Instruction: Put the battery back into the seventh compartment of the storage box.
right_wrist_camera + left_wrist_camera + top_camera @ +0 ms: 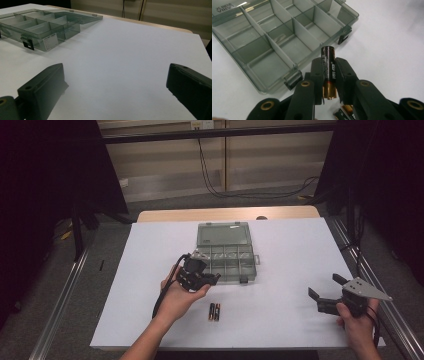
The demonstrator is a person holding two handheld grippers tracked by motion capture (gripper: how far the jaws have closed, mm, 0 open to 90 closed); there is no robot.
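Jaws nearest the person first: the right gripper [326, 289] sits at the near right of the white table [280, 250], jaws spread wide with nothing between them, and its own view confirms it, just bare white surface between the two black pads. Over to the left gripper [212, 278], and here is the action: its jaws are clamped on a black-and-copper battery [329, 72], pads pressing either side of its body, the black end sticking out past the tips and the copper end back toward the hand. The left gripper view gives that grip plainly; from the high view the held battery is too small to make out. The high view offers two more batteries [215, 311] lying side by side on the table, just nearer than the left hand. Beyond the gripper tips lies the open grey organiser box [262, 86], its divided compartments bare, lid folded back on the far side.
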